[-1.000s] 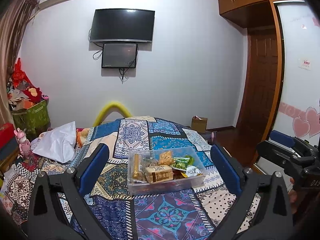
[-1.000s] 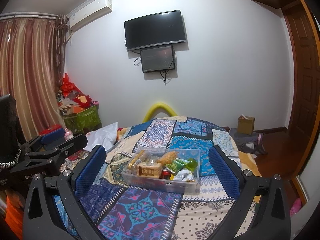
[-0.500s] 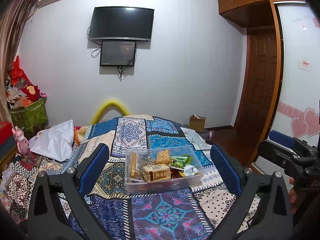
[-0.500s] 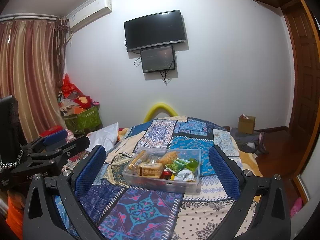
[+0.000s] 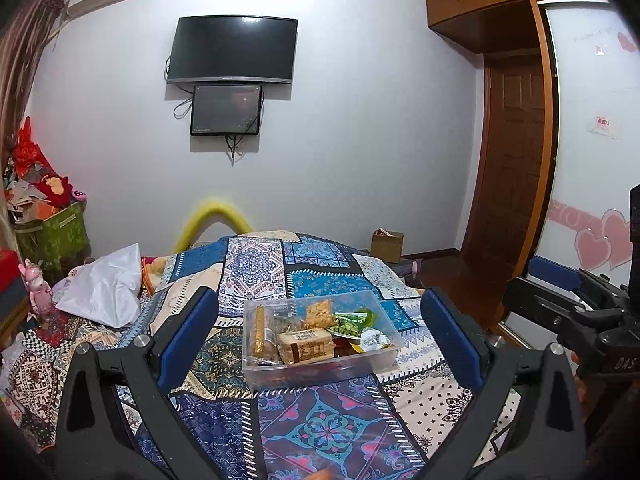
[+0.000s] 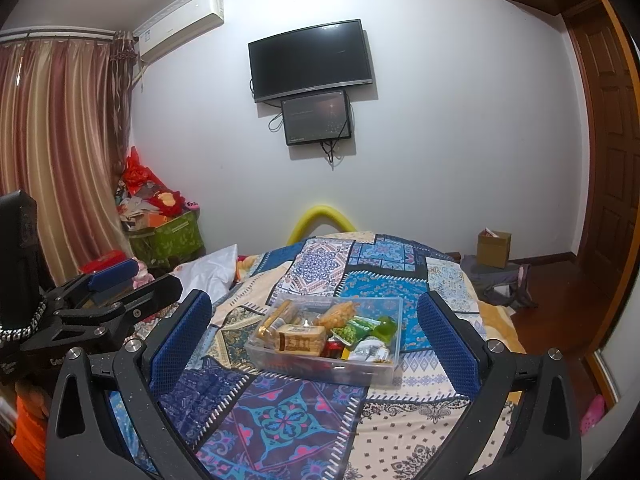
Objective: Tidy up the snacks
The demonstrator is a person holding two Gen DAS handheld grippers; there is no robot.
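Both grippers hover above the near part of a bed spread with a patchwork quilt (image 5: 320, 424), aimed at a clear plastic bin (image 5: 320, 368) that rests on the quilt about midway between the bed's left and right edges. The left gripper (image 5: 318, 336) has its jaws spread wide with nothing between them; the right gripper (image 6: 314, 336) is likewise released and empty. The snacks lie inside the bin: a brown wrapped block (image 5: 306, 345) against the near wall, a gold-wrapped roll (image 5: 261, 330) along the left wall, an orange pack (image 5: 320, 314) toward the far wall, green packets (image 5: 352, 323) and a pale packet (image 5: 374, 338) toward the right wall.

The bin's long axis runs roughly across the bed, left to right, with one long wall facing the grippers; from the right wrist it appears turned slightly, its near-left corner closest. The gold roll's long axis points away from the viewer, toward the far wall.

No snack is seen loose on the quilt. This arrangement fits either snacks gathered into the bin at the close, or a filled bin awaiting sorting; the frames do not settle which. Any grasp would require lowering a gripper over the open top.
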